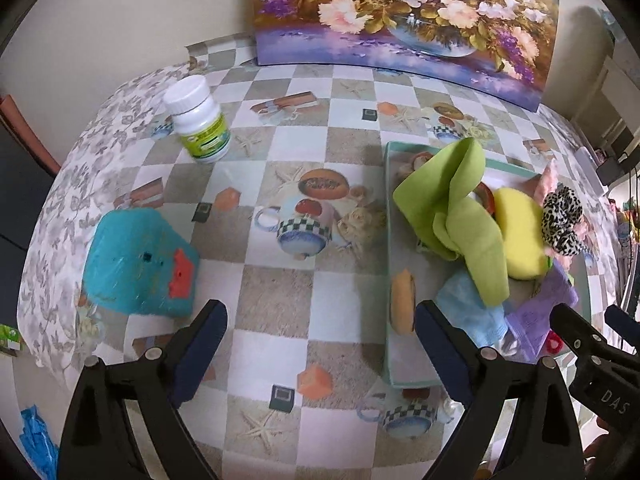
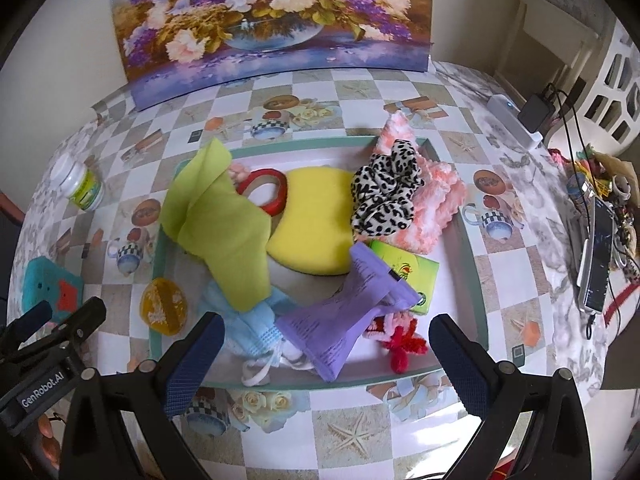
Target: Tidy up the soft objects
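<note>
Tray sits mid-table, holding cloth, sponge, scrunchie, packet, mask. Bottle stands left of tray near the table's far-left edge; painting leans behind tray at the table's far edge.

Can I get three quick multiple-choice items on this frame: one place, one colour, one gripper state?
1. Where does the white pill bottle stand?
A. inside the tray
B. on the tablecloth outside the tray
C. on the painting

2. What colour is the sponge in the tray?
A. yellow
B. black
C. white

3. How do the right gripper's jaws stand?
A. clamped on the sponge
B. shut on nothing
C. wide apart, holding nothing

Answers:
1 B: the bottle sits on the checked cloth well to the left of the tray.
2 A: it is plain yellow, between the green cloth and the leopard scrunchie.
3 C: both pads stand far apart with nothing pinched between them.
</note>
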Available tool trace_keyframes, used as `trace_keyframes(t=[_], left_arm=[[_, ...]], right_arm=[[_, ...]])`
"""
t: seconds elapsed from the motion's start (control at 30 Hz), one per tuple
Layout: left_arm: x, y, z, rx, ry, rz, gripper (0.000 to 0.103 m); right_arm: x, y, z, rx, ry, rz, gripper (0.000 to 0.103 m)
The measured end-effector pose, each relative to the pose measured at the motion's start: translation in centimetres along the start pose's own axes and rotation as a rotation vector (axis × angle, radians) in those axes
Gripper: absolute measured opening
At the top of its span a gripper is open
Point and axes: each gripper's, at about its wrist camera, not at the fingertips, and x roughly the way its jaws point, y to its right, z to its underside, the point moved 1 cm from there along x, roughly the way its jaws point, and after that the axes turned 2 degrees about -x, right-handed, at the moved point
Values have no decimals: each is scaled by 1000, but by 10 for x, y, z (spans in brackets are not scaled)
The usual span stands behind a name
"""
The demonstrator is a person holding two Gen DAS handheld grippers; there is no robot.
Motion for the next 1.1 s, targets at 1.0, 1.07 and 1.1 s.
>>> trace_keyframes(t=[1.0, 1.07, 1.1], left_arm=[[-16, -18, 17, -29, 44, -74, 95], [-15, -18, 17, -28, 41, -73, 95], [-15, -17, 17, -27, 40, -74, 95]], right_arm=[[-13, -10, 12, -34, 37, 17, 103], [-13, -10, 11, -33, 37, 18, 103], [-13, -10, 11, -33, 38, 19, 103]])
